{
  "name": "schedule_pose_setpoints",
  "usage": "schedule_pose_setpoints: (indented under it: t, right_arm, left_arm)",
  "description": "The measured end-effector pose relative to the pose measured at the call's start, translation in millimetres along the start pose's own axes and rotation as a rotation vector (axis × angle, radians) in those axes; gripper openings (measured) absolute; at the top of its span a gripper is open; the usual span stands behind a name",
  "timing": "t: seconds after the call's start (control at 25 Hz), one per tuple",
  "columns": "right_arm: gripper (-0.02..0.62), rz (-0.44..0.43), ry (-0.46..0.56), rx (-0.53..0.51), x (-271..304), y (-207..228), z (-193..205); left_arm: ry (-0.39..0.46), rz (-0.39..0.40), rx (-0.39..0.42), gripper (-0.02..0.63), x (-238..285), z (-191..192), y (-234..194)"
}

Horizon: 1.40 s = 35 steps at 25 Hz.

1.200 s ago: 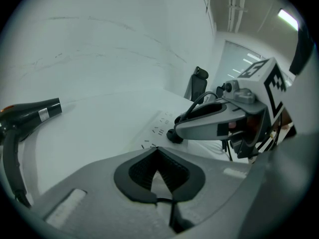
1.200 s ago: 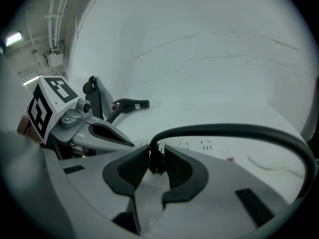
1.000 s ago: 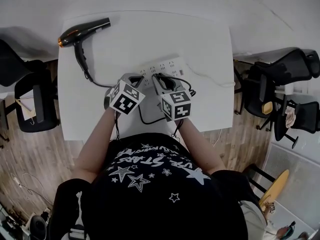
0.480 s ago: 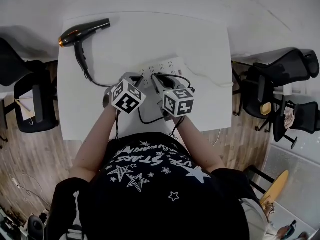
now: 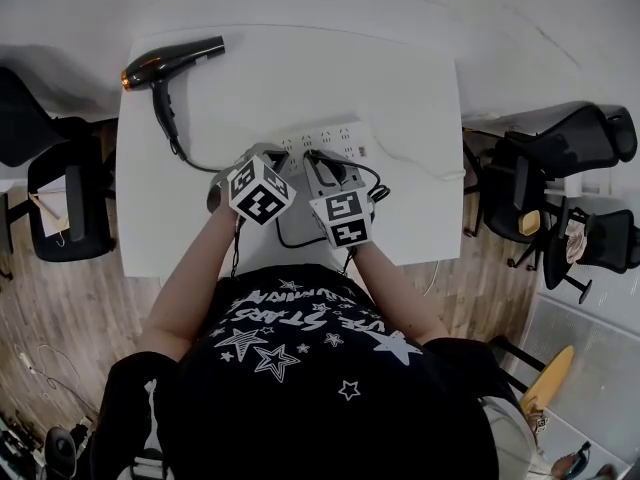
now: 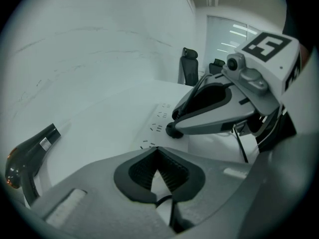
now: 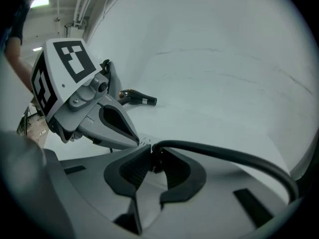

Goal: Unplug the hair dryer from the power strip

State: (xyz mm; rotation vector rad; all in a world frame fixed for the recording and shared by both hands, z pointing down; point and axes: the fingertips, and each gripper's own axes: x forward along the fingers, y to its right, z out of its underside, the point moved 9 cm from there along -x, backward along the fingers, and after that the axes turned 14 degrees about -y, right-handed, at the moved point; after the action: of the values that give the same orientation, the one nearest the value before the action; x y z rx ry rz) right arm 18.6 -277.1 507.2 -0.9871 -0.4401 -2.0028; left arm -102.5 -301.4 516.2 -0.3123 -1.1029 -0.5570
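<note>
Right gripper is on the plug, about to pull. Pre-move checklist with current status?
1. Right gripper gripping the plug: ok. Its jaws have just been closing, and the black plug sits between the tips.
2. Plug in the power strip: ok, it looks seated.
3. Left gripper bracing the strip: cannot tell. The jaws are together at the strip's near end, but contact is unclear.
4. Cord slack: ok, it lies in a loose loop on the table.
5. Hair dryer out of the way: ok, it lies at the table's far left corner.
</note>
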Motion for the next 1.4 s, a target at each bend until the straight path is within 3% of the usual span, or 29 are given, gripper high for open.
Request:
schedule_pose_setpoints:
  t: [0.16,0.24,0.4,0.52,0.76,1.0,1.4]
  right_arm:
    - [0.078,-0.114,0.004,0.179,1.9,15.7,2.9]
    - [0.078,-0.123,-0.001,0.213,1.3,18.0,2.2]
    - [0.075,-0.054,-0.030,0.062,1.4,10.7,-2.6]
    - [0.075,-0.052,-0.050,0.009,3.2,8.5,-6.4]
    - [0.078,-0.123,-0.072,0.095,6.5,21.1,-9.3]
    - [0.075,-0.120,-0.066,0.046,-0.3,19.2,-3.2]
    - [0.074,-0.109,-0.068,0.060,-1.1,17.5,-7.8]
  left_arm:
    - [-0.014,-0.009,0.027,0.008,0.3,-3.4,2.1]
    - [-0.018,-0.005,0.040,0.008,0.5,-4.2,3.1]
    - [-0.024,-0.011,0.075,0.008,2.1,-4.0,3.7]
    - [-0.021,-0.007,0.088,0.008,2.3,-3.3,2.4]
    - [-0.035,-0.023,0.121,0.008,2.3,-6.6,5.8]
    - [-0.044,-0.027,0.114,0.008,2.1,-7.5,7.4]
    - [-0.062,-0.042,0.164,0.008,2.4,-9.5,9.7]
